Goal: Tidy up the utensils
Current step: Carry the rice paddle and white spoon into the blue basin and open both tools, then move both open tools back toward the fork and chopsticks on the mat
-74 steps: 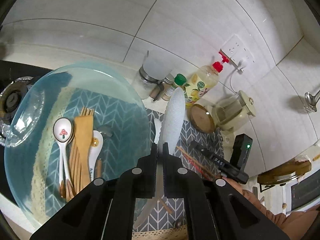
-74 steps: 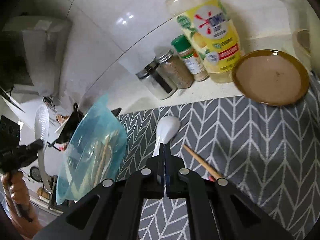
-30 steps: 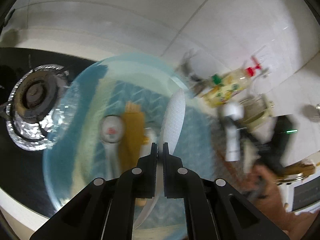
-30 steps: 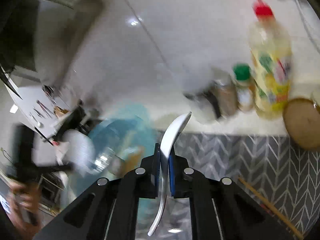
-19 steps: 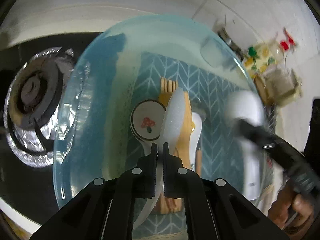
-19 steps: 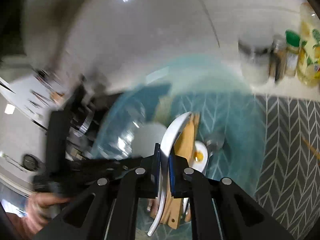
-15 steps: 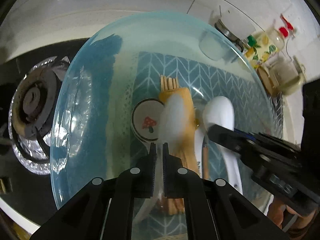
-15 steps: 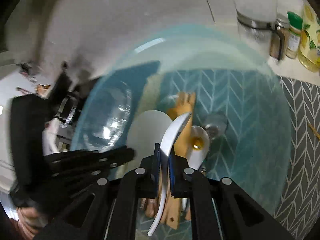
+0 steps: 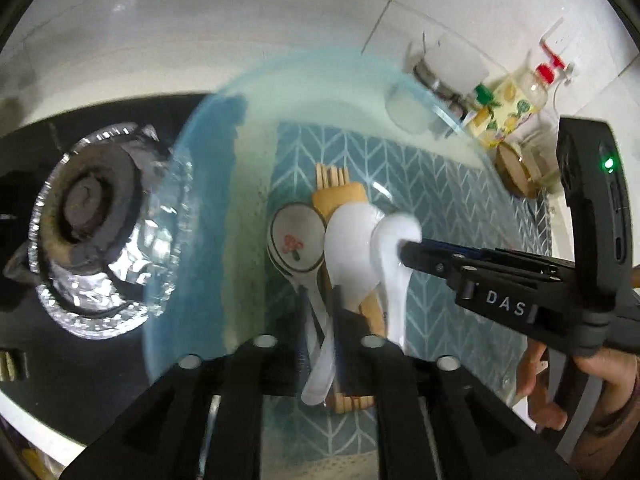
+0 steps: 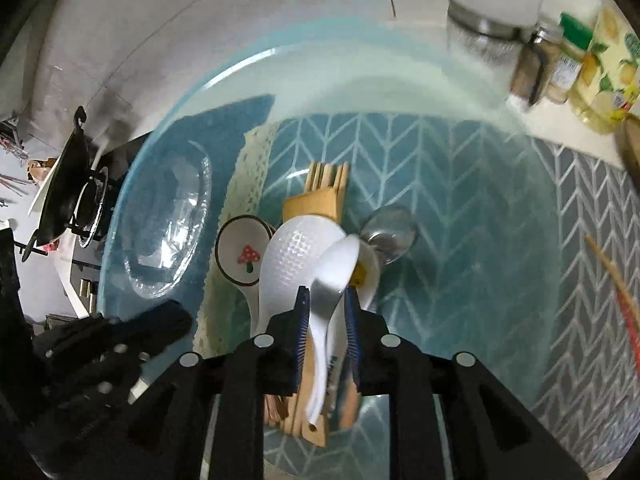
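Now, bowl [image 10: 168, 152]: clear blue-tinted glass, round, on the tabletop.
Left tongs [image 9: 318, 322]: just parted, dimpled white rice paddle [image 9: 348, 248] loose between.
Right tongs [image 10: 326, 314]: just parted, glossy white ceramic spoon [image 10: 332, 276] between, over the bowl.

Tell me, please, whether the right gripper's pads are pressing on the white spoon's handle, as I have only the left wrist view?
Observer: No. In the right wrist view the right gripper has just been opening its jaws; the white spoon stands between the blue pads with a gap on each side.
Operator: Is there any utensil in the bowl that I cannot make out?
Observer: Yes, a metal spoon lies on the floor of the blue bowl, just right of the white spoon's head.
Operator: Is anything left outside the bowl?
Observer: Chopsticks lie on the grey mat, right of the bowl.
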Motion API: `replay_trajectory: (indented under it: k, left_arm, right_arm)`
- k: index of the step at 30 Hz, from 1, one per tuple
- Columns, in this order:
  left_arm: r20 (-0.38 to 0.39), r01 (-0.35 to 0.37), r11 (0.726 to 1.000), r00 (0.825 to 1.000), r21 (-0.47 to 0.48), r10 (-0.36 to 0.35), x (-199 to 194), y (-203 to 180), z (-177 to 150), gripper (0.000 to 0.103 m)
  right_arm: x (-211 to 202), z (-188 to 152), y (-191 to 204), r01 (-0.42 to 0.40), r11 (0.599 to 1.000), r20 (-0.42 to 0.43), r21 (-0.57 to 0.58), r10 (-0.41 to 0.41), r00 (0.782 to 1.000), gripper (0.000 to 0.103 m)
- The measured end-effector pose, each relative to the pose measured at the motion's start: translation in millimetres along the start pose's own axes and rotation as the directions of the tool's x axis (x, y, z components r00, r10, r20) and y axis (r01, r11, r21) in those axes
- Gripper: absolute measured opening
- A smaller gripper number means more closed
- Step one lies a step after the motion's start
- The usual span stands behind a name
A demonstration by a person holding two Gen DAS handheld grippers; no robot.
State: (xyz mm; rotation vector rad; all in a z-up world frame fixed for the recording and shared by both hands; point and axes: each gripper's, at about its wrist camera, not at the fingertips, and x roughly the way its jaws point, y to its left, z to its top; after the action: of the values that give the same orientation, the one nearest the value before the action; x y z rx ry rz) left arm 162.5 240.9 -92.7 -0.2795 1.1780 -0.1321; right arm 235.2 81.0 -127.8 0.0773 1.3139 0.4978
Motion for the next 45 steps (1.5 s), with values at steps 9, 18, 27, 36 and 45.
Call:
replay_trajectory:
  k: [9, 18, 27, 36, 45]
  left_arm:
    - [0.202, 0.089, 0.987, 0.973, 0.133, -0.115, -88.4, -70.1, -12.8, 0.034]
    - [0.162, 0.200, 0.950, 0.957, 0.241, -0.243, -83.3, -187.1, -86.7, 0.056]
    - [-0.049, 0.106, 0.993, 0.994, 0.062, -0.103, 39.6, -232.3, -125.3, 0.056]
    - [0.017, -0.007, 0.994, 1.000, -0.106, 0.009, 92.4, -221.5, -116.4, 0.056]
    - [0.010, -0.054, 0.982, 0.998, -0.183, 0.057, 120.1, -213.1, -89.6, 0.056]
  right_arm:
    - [-140.8, -6.1, -42.5, -0.397, 0.908, 0.270, -0.132, 0.418, 0.867, 0.024]
    - [-174.7, -112.6, -172.1, -0.265, 0.859, 0.174, -0.437, 0.371, 0.912, 0.081]
    - [-70.7, -189.3, -267.5, -0.476, 0.836, -0.215, -0.272, 0.429, 0.877, 0.081]
    - [-53.5, -171.5, -257.9, -0.612, 0.730, -0.220, -0.306, 0.571, 0.791, 0.080]
    - [-51.0, -125.0, -270.6, -0.564, 0.767, -0.014, -0.305, 0.589, 0.808, 0.080]
